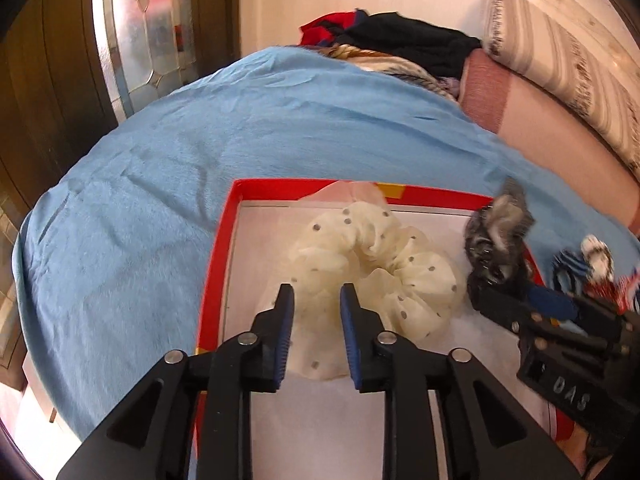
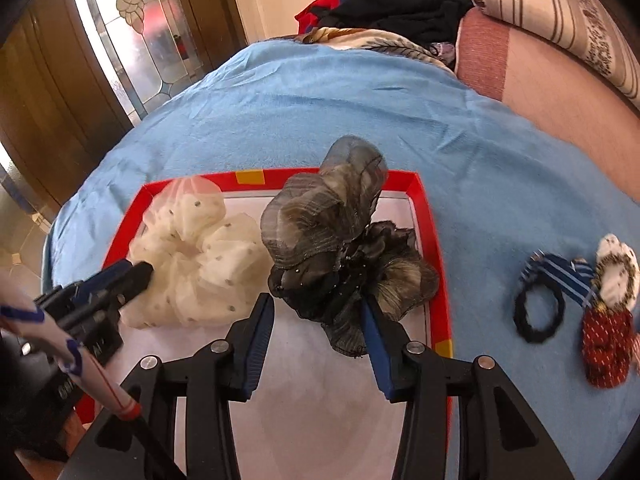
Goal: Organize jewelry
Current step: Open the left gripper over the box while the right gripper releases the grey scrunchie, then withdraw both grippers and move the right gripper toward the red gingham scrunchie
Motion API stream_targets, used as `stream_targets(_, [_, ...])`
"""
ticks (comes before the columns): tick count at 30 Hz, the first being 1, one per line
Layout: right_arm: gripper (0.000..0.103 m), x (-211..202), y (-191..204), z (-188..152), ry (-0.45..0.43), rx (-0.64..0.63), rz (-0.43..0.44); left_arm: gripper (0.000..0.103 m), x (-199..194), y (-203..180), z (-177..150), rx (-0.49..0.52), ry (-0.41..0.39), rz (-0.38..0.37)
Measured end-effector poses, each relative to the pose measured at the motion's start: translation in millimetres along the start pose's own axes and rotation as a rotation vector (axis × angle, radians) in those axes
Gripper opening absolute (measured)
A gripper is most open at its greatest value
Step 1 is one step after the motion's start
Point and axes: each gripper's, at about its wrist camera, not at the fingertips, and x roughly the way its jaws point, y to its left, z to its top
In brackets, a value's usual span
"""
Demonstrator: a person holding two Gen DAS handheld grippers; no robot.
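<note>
A red-rimmed box (image 1: 216, 264) with a white floor lies on a blue blanket (image 1: 160, 168). A cream dotted scrunchie (image 1: 384, 272) lies in it. My left gripper (image 1: 316, 300) is open, its fingers either side of the scrunchie's near edge. In the right wrist view the box rim (image 2: 436, 248) holds the cream scrunchie (image 2: 200, 260) and a grey-black sheer scrunchie (image 2: 332, 232). My right gripper (image 2: 316, 312) is open around the dark scrunchie's lower part. The right gripper and dark scrunchie (image 1: 496, 240) show at the right of the left wrist view.
On the blanket right of the box lie a blue striped hair tie (image 2: 548, 292) and a red and white hair accessory (image 2: 608, 320). Piled clothes (image 2: 384, 12) and a striped pillow (image 2: 560, 12) lie at the far end. A wooden door with glass (image 2: 100, 52) is left.
</note>
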Motion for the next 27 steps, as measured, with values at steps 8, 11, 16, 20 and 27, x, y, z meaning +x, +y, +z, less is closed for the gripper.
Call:
stream_targets(8, [0.048, -40.8, -0.7, -4.3, -0.048, 0.015, 0.017, 0.043, -47.8, -5.8, -3.9, 0.004, -0.127, -0.015])
stream_targets(11, [0.048, -59.0, 0.6, -7.3, -0.074, 0.028, 0.03, 0.043, -59.5, -8.5, -2.2, -0.002, -0.147, -0.025])
stream_targets(16, [0.051, -98.2, -5.8, -20.0, -0.121, 0.045, 0.03, 0.05, -83.2, -19.9, -3.8, 0.006, -0.185, -0.052])
stream_targets(20, [0.053, -126.0, -18.7, -29.9, -0.156, 0.072, 0.016, 0.057, -102.2, -29.3, -8.5, 0.012, -0.214, -0.074])
stream_targets(27, [0.053, -163.9, -42.7, -52.8, -0.202, 0.115, 0.008, 0.061, -119.2, -45.2, -22.3, 0.033, -0.217, -0.085])
